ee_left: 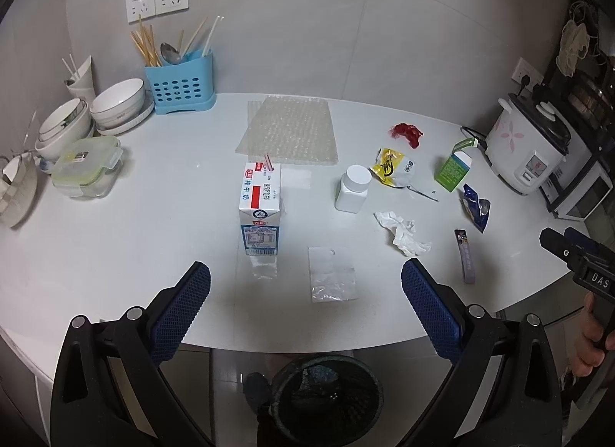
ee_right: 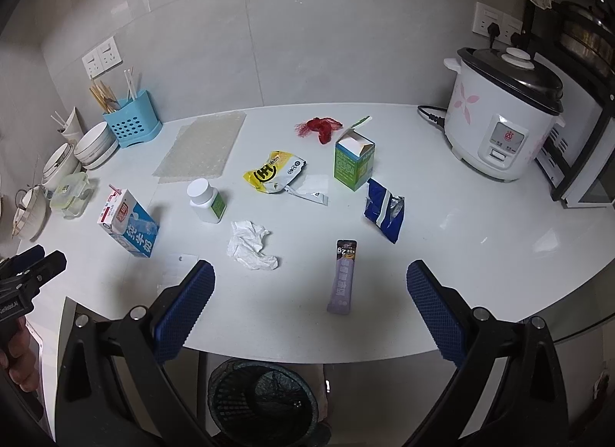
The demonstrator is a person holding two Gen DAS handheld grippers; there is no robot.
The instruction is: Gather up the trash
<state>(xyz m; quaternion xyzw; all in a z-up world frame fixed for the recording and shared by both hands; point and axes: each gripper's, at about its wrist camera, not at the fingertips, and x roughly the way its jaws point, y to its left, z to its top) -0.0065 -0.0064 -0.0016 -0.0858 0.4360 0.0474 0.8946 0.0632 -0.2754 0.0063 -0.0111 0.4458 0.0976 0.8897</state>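
From the left wrist camera, we see our left gripper (ee_left: pixel 305 293) held above the near edge of a white countertop (ee_left: pixel 115 247), its blue pads spread wide with nothing between them. Just beyond stands a milk carton (ee_left: pixel 260 212) with a straw, and a flat clear plastic sleeve (ee_left: pixel 331 273) lies to its right. Farther right sit a white pill bottle (ee_left: pixel 353 188), a crumpled tissue (ee_left: pixel 401 232) and a purple sachet (ee_left: pixel 465 255). A mesh waste bin (ee_left: pixel 326 397) waits on the floor below the counter's edge.

From the right wrist camera, our right gripper (ee_right: pixel 310 308) is likewise released and empty. The same sachet (ee_right: pixel 343 276) lies almost between its pads, the tissue (ee_right: pixel 250 245) to the left, a torn blue wrapper (ee_right: pixel 384 208) and a green carton (ee_right: pixel 353 164) farther off.

We judge nothing is collected yet. A good start: the left claw lowers squarely around the milk carton's narrow sides, the right pinches the sachet across its width, and each carries its piece to the bin.
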